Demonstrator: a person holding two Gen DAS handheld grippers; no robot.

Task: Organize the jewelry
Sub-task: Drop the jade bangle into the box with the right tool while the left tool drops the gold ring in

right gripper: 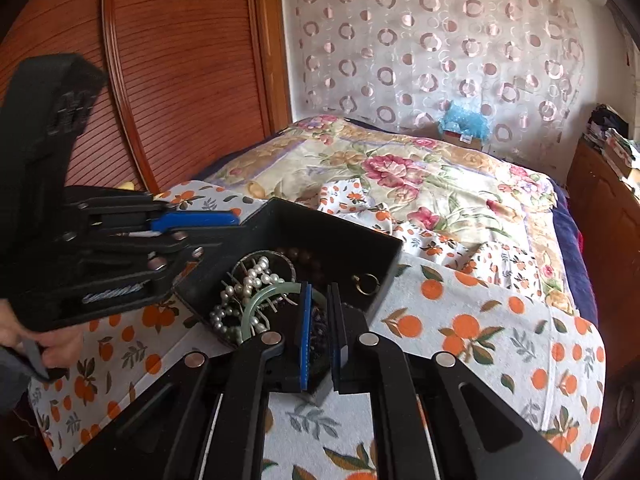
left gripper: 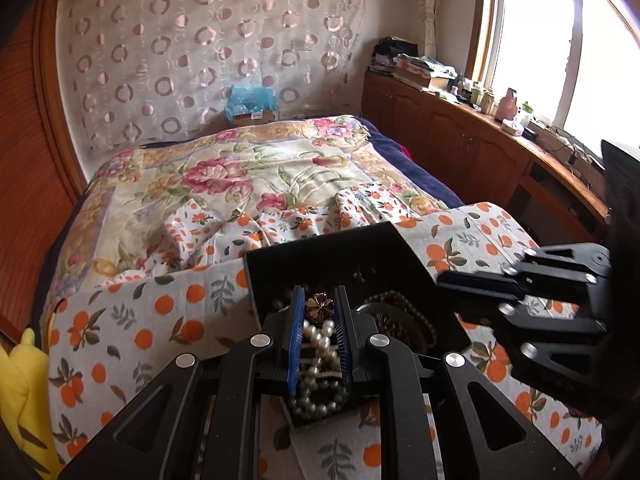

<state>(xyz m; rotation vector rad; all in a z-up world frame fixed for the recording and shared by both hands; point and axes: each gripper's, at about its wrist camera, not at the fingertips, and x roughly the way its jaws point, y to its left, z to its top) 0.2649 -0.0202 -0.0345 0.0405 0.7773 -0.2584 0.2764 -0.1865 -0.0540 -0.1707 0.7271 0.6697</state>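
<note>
A black open box point(left gripper: 344, 248) point(right gripper: 340, 236) sits on the orange-print cloth and holds jewelry. My left gripper point(left gripper: 318, 300) hovers over the box with its jaws narrowly apart around a gold flower piece point(left gripper: 319, 306) and a white pearl strand point(left gripper: 320, 354); I cannot tell whether it grips them. In the right wrist view the pearl strand point(right gripper: 240, 292), a pale green bangle point(right gripper: 264, 298), dark brown beads point(right gripper: 300, 258) and a gold ring point(right gripper: 366, 282) lie in the box. My right gripper point(right gripper: 320, 300) is over the box with a narrow gap, nothing between its pads.
The orange-print cloth point(left gripper: 132, 320) point(right gripper: 480, 340) covers the near end of a bed with a floral quilt point(left gripper: 240, 168). A wooden wardrobe point(right gripper: 180, 72) stands left. A wooden cabinet point(left gripper: 460, 132) with clutter runs under the window. A yellow object point(left gripper: 20, 380) lies at the left edge.
</note>
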